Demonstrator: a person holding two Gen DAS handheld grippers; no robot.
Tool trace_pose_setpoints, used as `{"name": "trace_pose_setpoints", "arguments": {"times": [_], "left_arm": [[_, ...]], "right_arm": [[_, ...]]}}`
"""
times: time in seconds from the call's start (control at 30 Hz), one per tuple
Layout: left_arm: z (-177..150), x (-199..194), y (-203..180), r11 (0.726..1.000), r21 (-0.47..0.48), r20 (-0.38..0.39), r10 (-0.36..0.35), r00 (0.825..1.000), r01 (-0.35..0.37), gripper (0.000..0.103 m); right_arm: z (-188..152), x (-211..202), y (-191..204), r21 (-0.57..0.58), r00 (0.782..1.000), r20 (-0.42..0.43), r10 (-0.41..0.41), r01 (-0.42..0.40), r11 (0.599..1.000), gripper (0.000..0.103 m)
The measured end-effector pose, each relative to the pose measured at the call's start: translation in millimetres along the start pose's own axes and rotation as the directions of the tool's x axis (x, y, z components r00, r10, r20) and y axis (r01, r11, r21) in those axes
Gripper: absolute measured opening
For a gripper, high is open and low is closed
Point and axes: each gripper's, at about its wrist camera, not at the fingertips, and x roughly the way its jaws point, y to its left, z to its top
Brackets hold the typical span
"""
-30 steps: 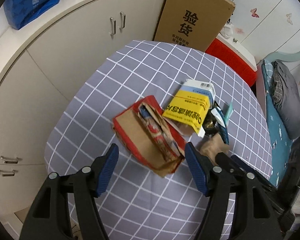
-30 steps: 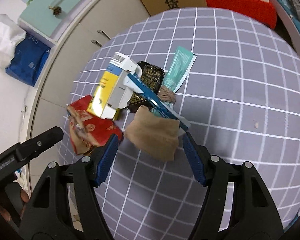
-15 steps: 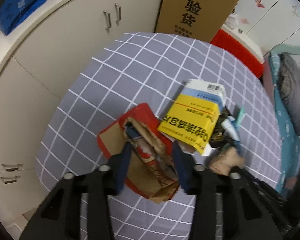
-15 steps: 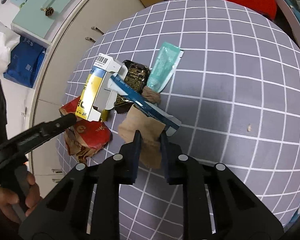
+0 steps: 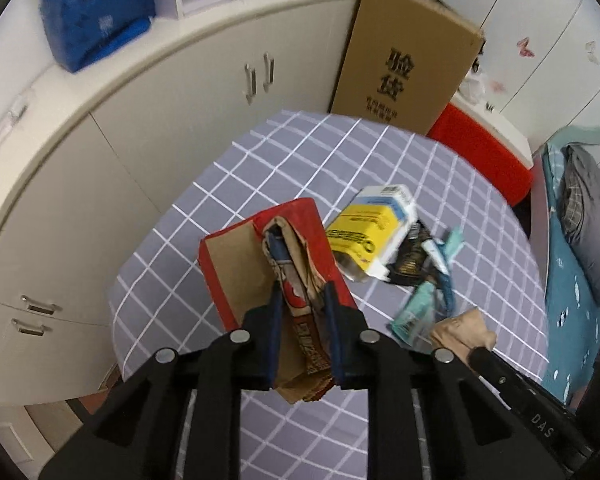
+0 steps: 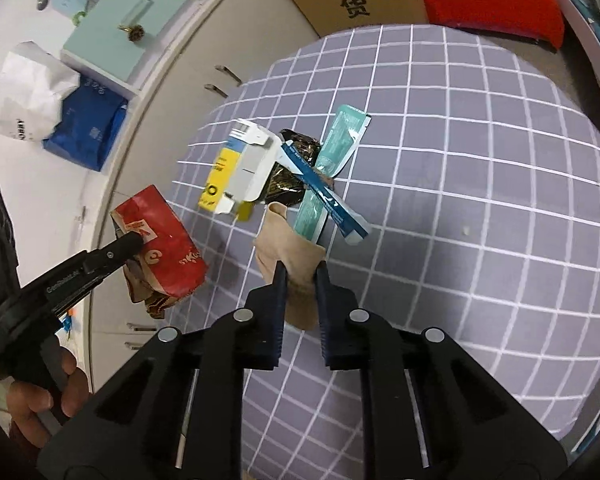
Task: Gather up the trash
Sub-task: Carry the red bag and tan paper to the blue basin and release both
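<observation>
1. The crushed red carton sits between the pads of the left claw, lifted off the worktop; its long axis runs away from the claw, open end facing the camera.
2. The left claw has just been closing and now grips this carton, pointing steeply down. In the right wrist view a hand holds its handle.
3. The right claw has also just been closing; it pinches the beige crumpled paper, also tilted down.
4. The yellow box, teal wrapper, blue strip and dark wrapper lie piled just beyond, on the checked cloth.
</observation>
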Motion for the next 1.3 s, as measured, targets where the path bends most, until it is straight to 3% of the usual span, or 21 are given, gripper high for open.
{"name": "trace_pose_setpoints", "arguments": {"times": [0.2,0.4,0.57,0.73,0.97,1.13,1.3], "left_arm": [[-30,-53,-57,0.993,0.092,0.076,-0.082,0.994,0.074,0.019],[-82,-86,-149,0.943,0.267,0.06,-0.224,0.973,0.201,0.019],[-136,-110,-238,0.856,0.453,0.02,-0.289,0.957,0.249,0.019],[-185,-126,-307,0.765,0.574,-0.032,-0.335,0.942,0.291,0.019],[-233,-129,-365,0.682,0.662,-0.089,-0.342,0.936,0.312,0.019],[-244,-128,-382,0.663,0.685,-0.097,-0.329,0.939,0.303,0.019],[-235,-122,-382,0.677,0.679,-0.089,-0.308,0.947,0.284,0.019]], "right_arm": [[-17,-61,-17,-0.004,0.997,0.076,0.0,0.001,1.0,0.015],[-45,-153,-67,0.041,0.976,0.208,-0.072,0.065,0.997,0.015],[-78,-228,-124,0.14,0.938,0.305,-0.165,0.127,0.982,0.015],[-114,-282,-177,0.251,0.899,0.359,-0.253,0.168,0.953,0.015],[-147,-316,-220,0.347,0.869,0.373,-0.324,0.194,0.918,0.015],[-152,-318,-236,0.372,0.868,0.365,-0.336,0.195,0.908,0.015],[-149,-311,-244,0.375,0.877,0.352,-0.326,0.187,0.908,0.015]]}}
